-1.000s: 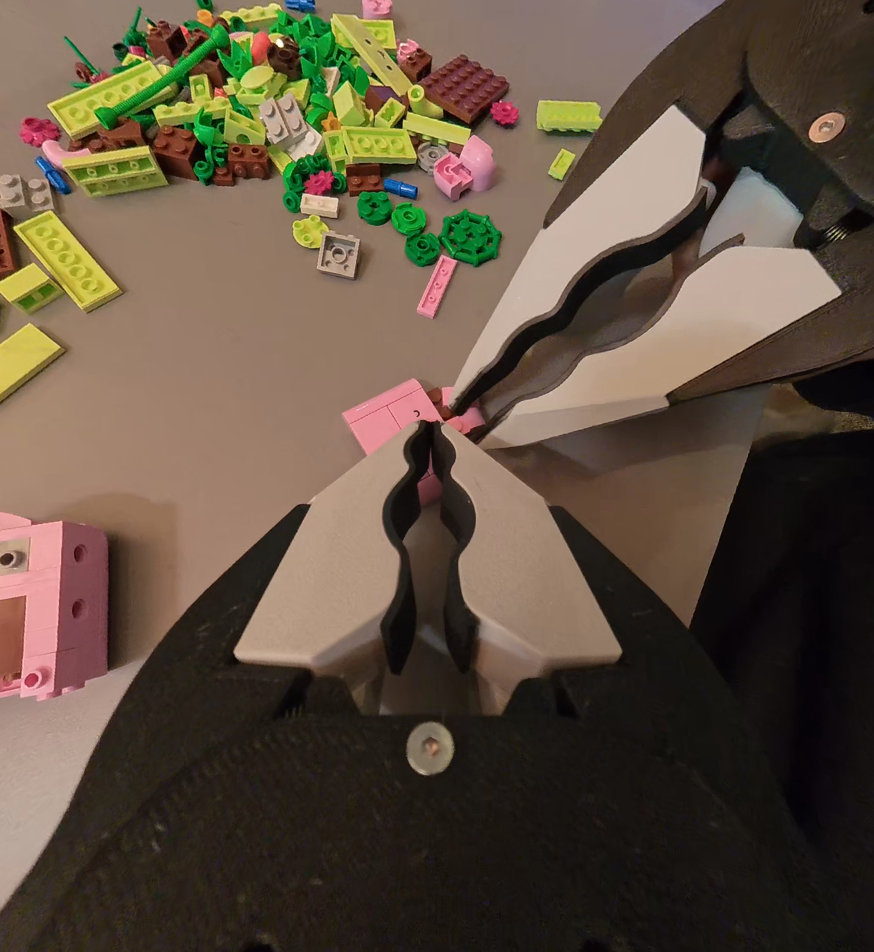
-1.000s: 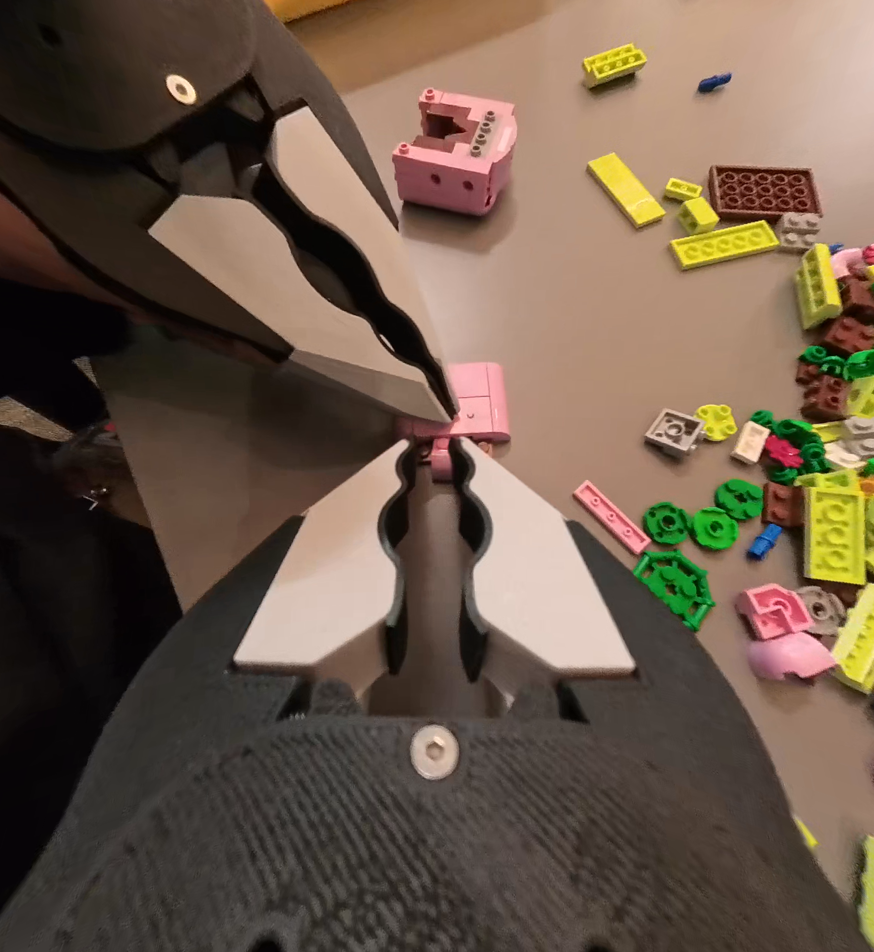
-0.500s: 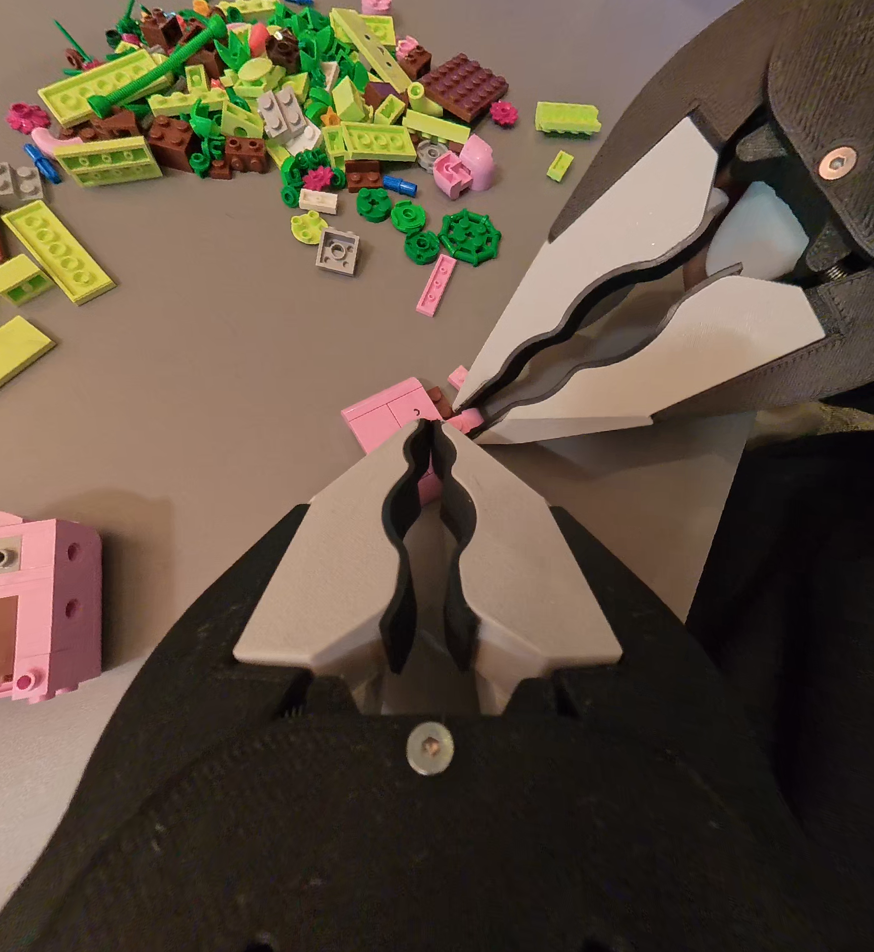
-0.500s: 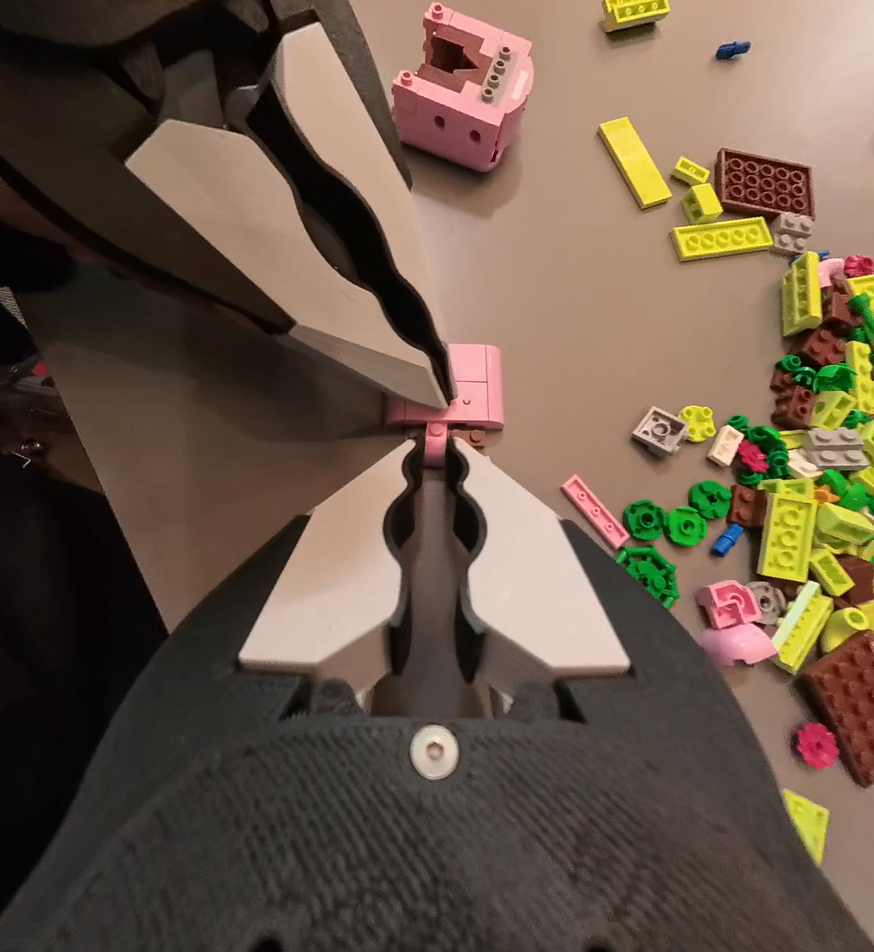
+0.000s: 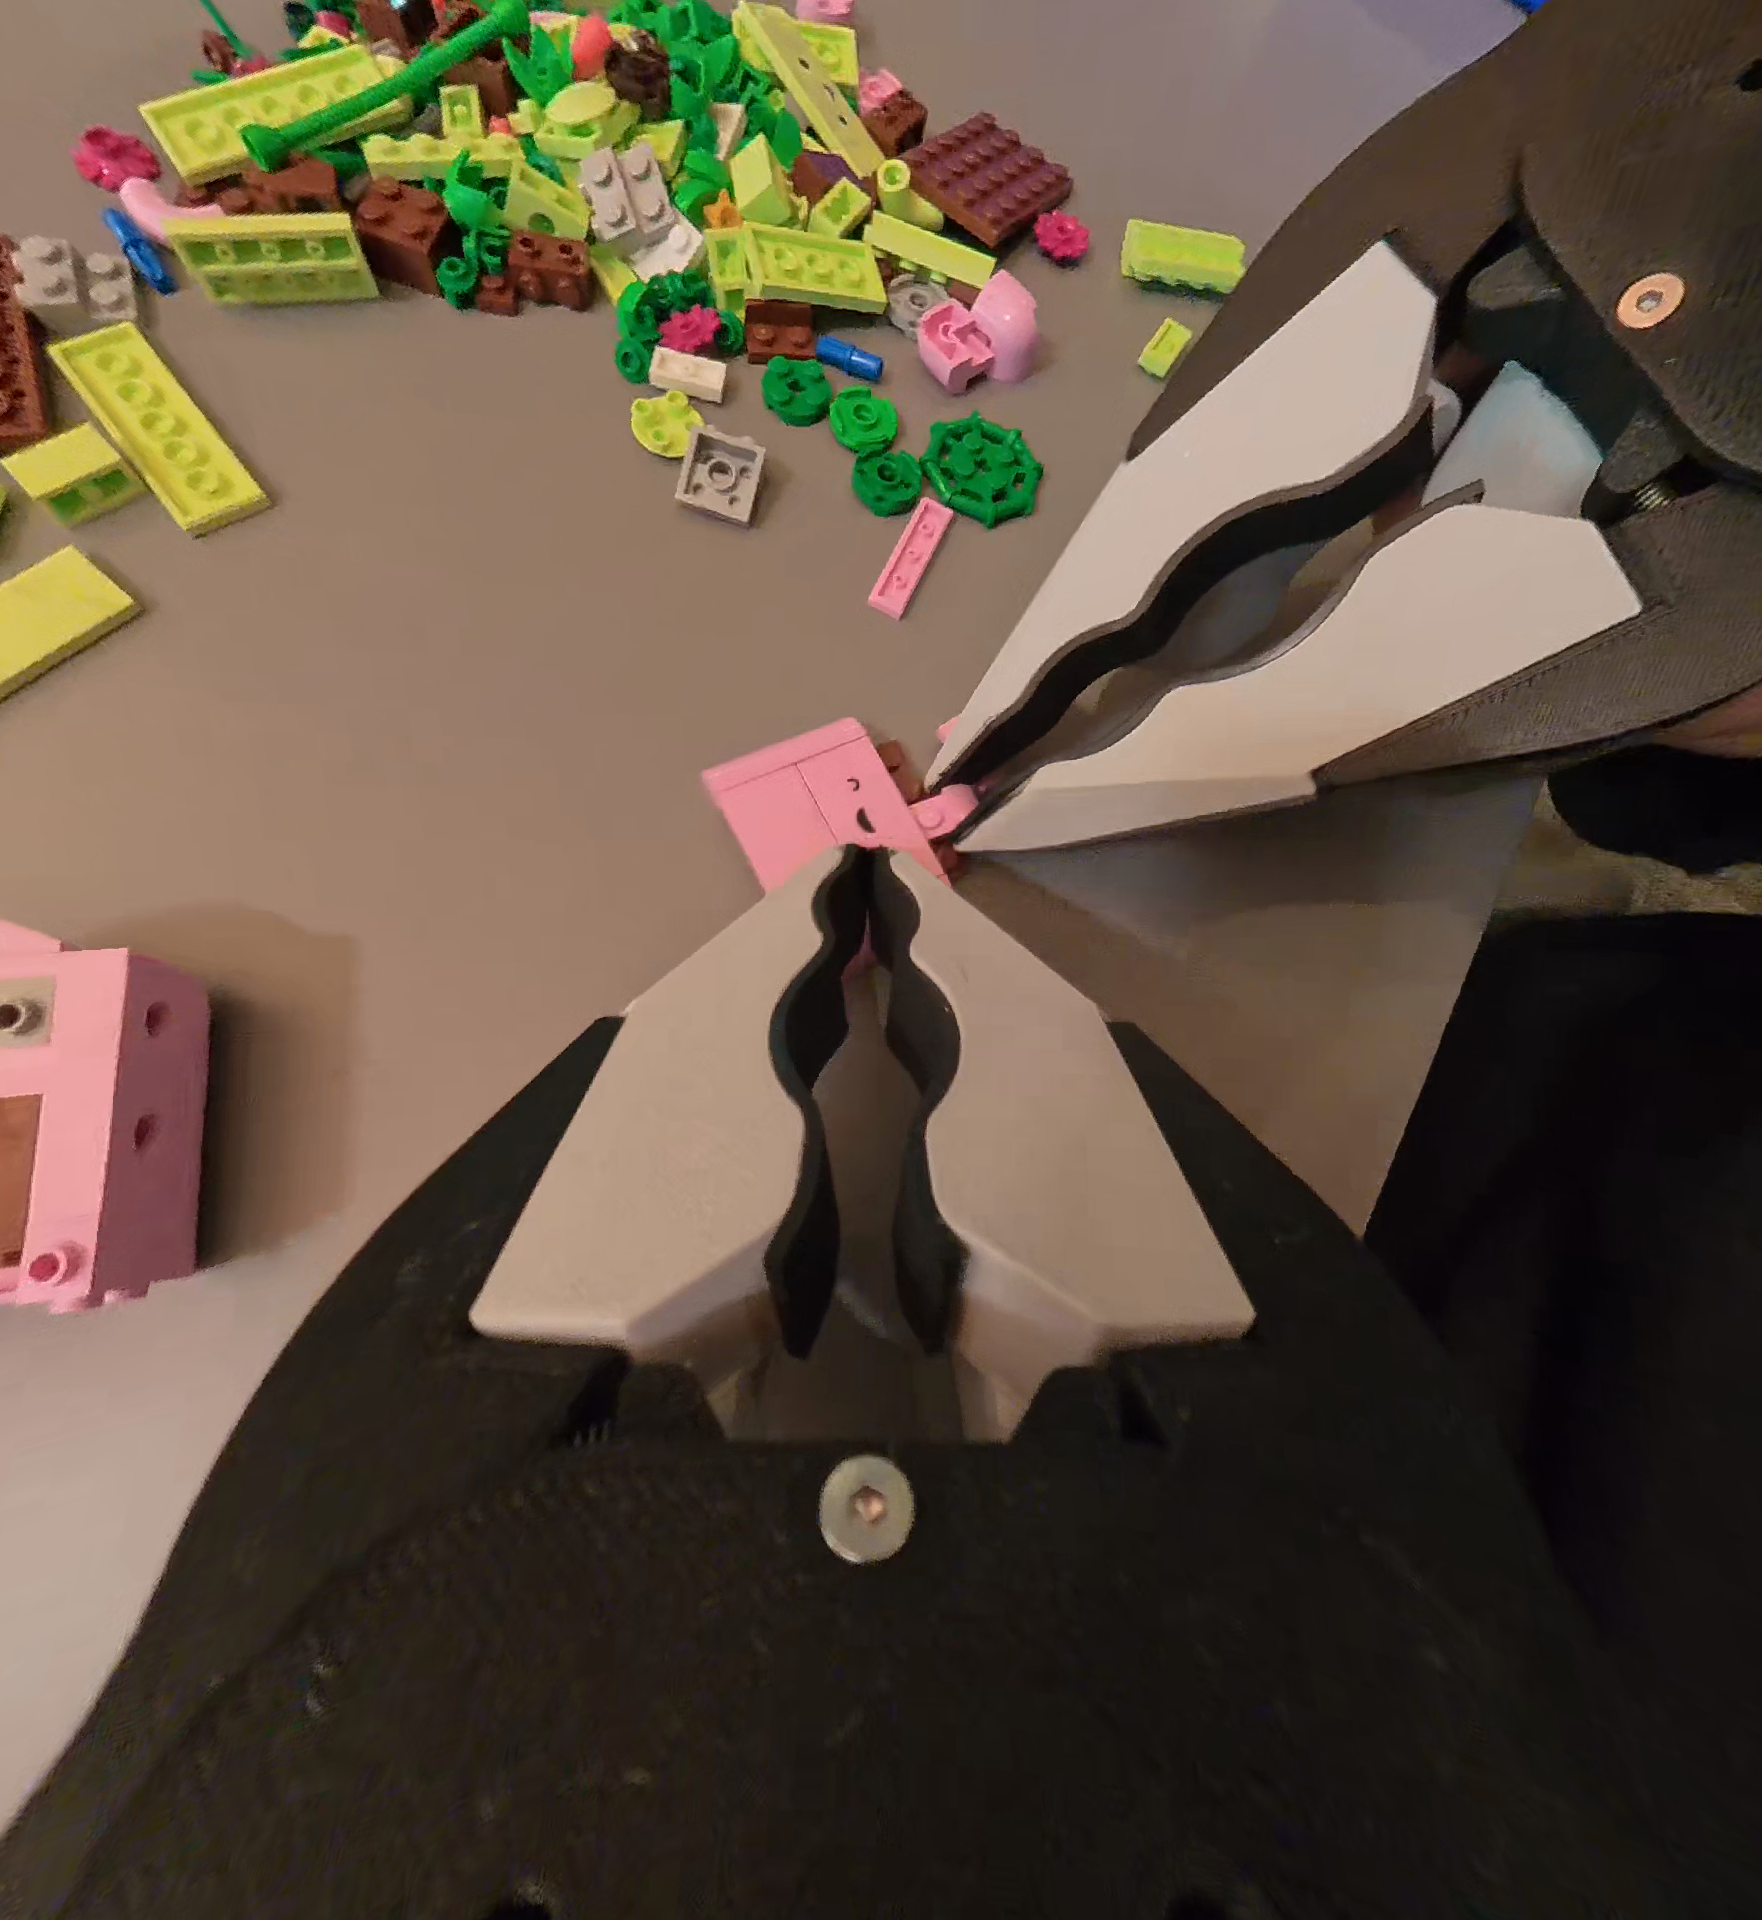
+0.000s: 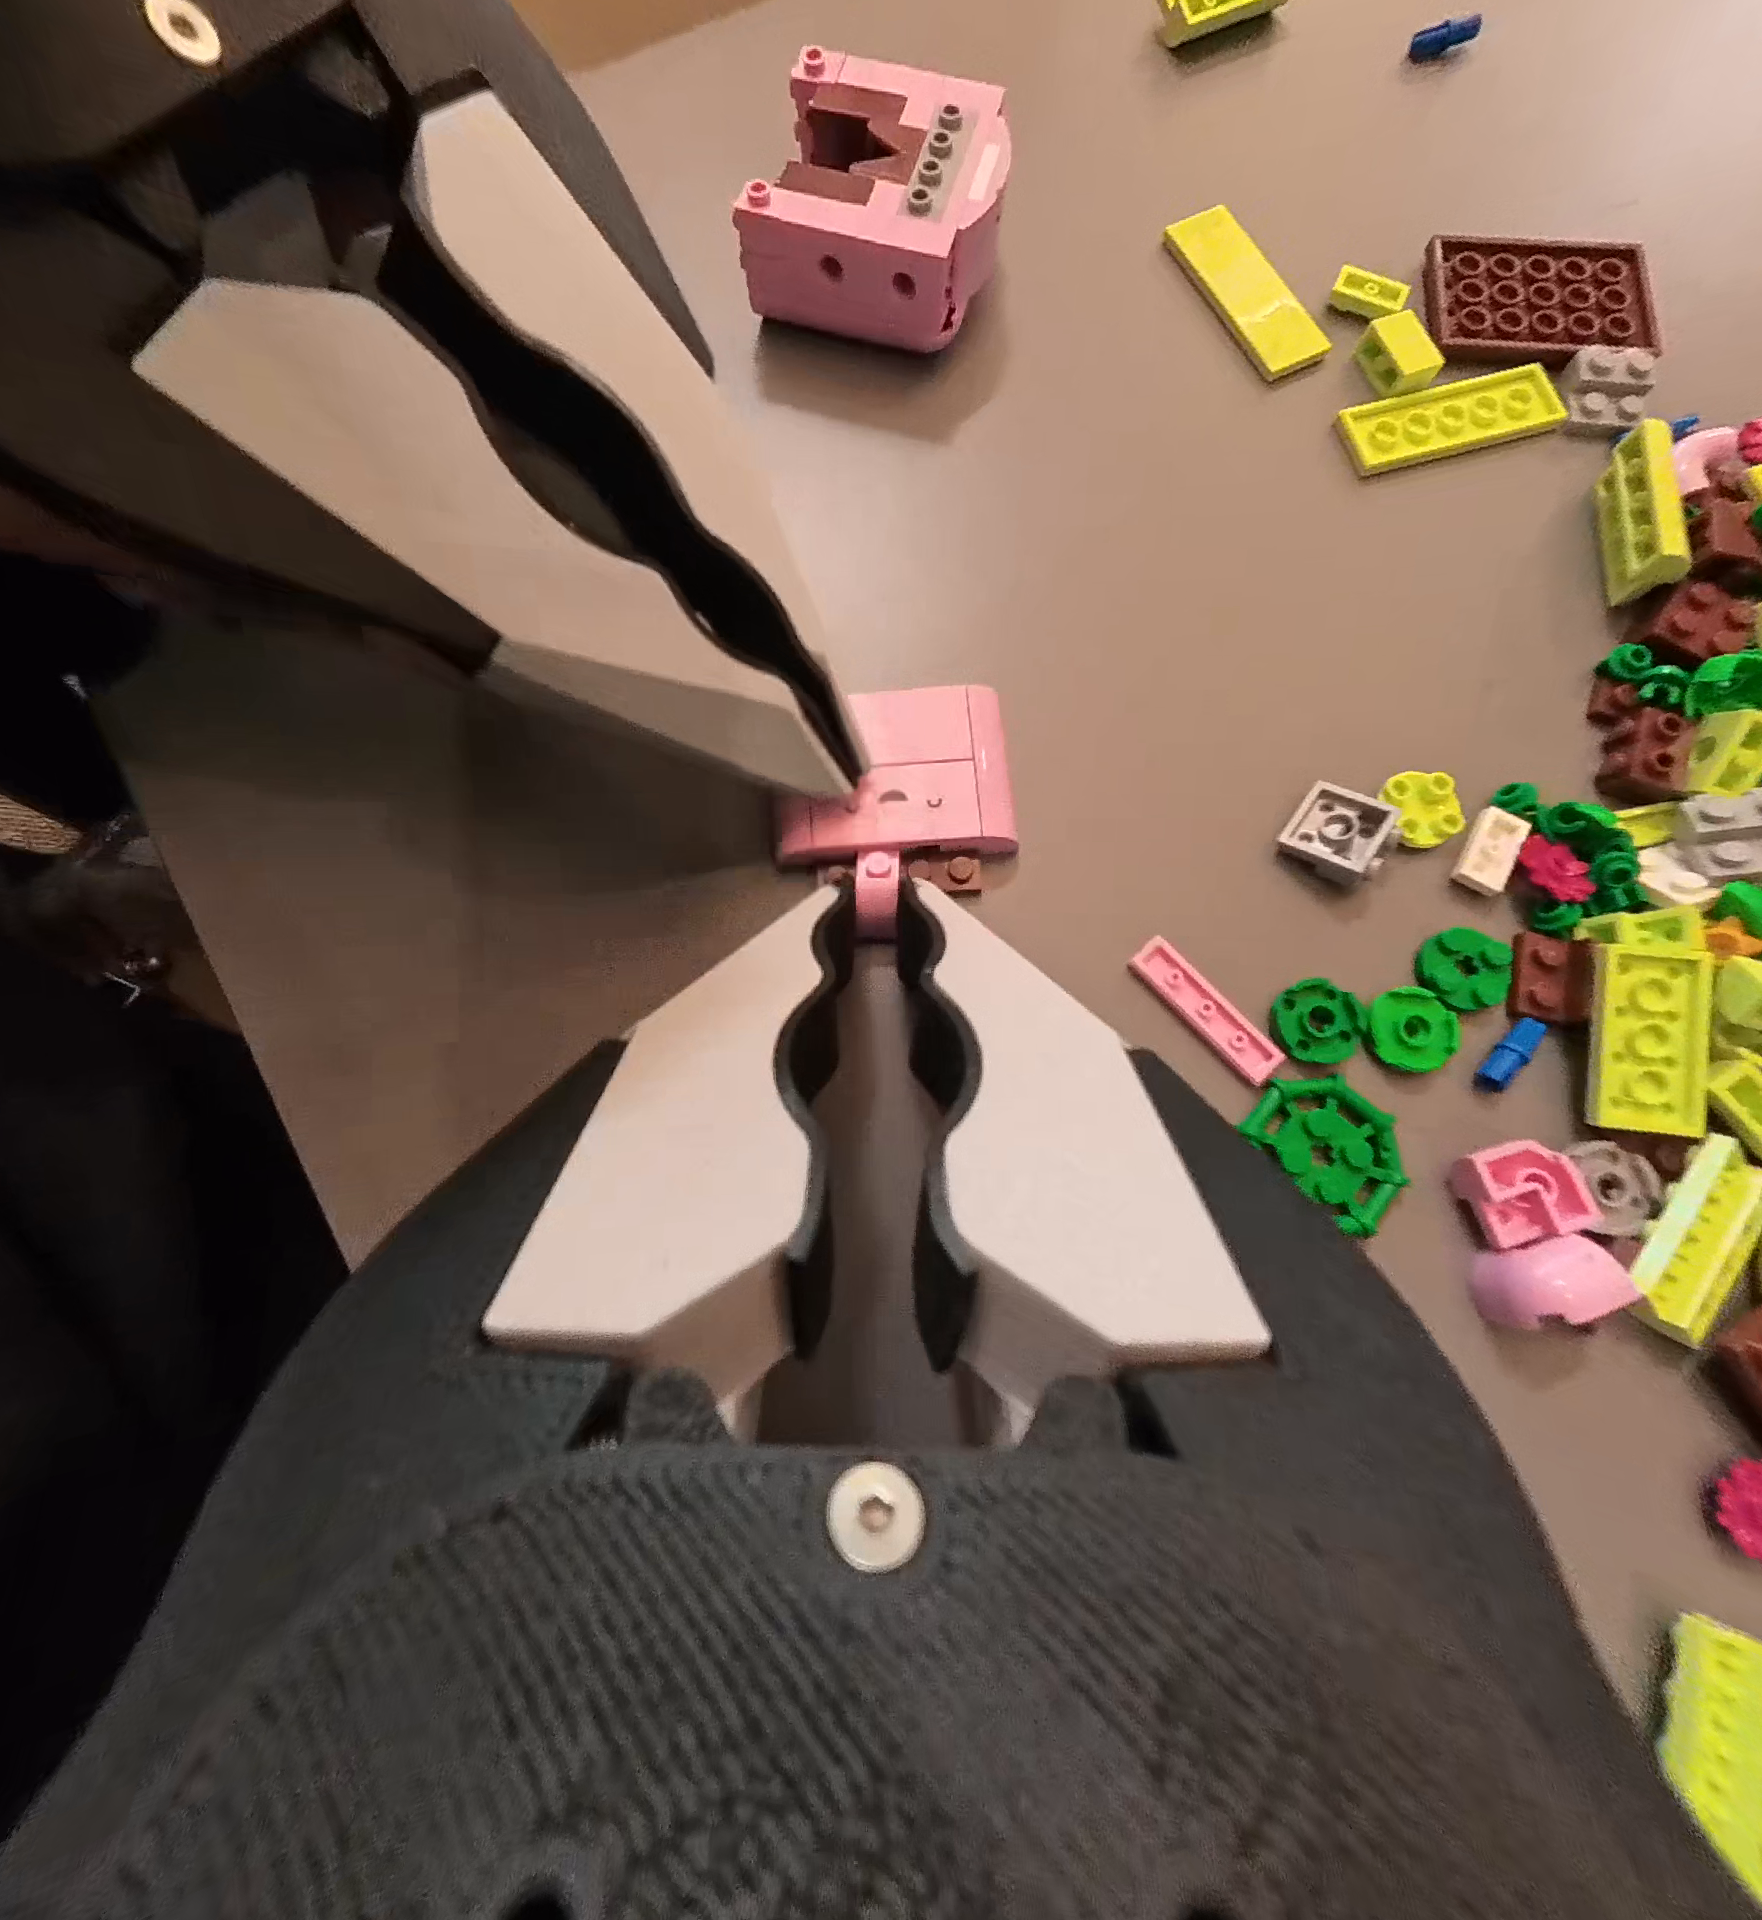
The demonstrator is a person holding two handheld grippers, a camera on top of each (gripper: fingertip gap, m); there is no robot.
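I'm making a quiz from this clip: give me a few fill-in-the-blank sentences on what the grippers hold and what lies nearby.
1. Both grippers grip the small ___ brick assembly.
2. The right gripper pinches its small pink ___.
3. The loose green web-shaped piece lies to that gripper's ___.

Missing words: pink; connector; right

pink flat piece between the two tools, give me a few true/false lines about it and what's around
1. The left tool is shut on the pink flat piece. True.
2. The right tool is wide open above the pile. False: it is shut on a small pink part at the piece's edge.
3. A pink block build stands apart from the piece. True.
4. The green wheel lies on the flat piece. False: it lies on the table, beside the pile.
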